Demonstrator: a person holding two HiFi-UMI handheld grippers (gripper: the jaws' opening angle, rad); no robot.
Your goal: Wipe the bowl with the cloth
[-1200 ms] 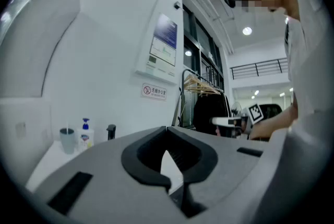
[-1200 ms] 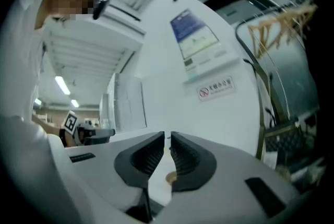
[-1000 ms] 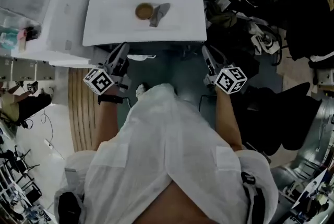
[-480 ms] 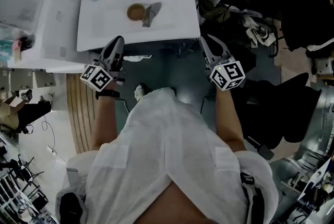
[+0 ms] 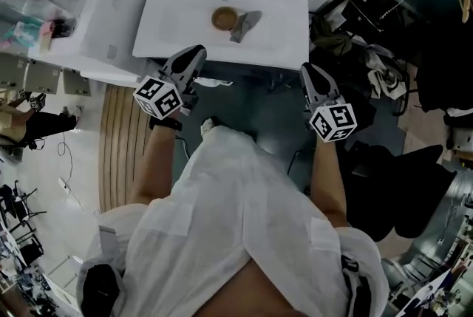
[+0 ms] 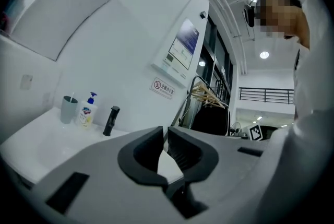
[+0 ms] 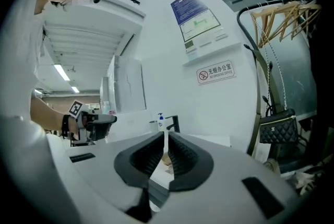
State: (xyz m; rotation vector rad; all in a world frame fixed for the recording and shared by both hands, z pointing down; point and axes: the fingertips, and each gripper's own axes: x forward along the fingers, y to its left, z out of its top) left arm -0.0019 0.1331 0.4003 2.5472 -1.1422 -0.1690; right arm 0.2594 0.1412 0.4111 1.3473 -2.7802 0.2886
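A person in a white top stands at a white sink (image 5: 284, 31), both bare forearms reaching forward. The left gripper (image 5: 194, 55) points at the sink's front edge; its jaws are opening from a thin gap, with nothing between them. The right gripper (image 5: 310, 73) hangs short of the sink's right corner, jaws closed and empty.

A brown bowl (image 5: 225, 18) sits mouth up in the basin. The grey cloth (image 5: 246, 25) lies just to its right, long axis slanting from near left to far right.

In the left gripper view that gripper's own body hides the bowl and cloth.
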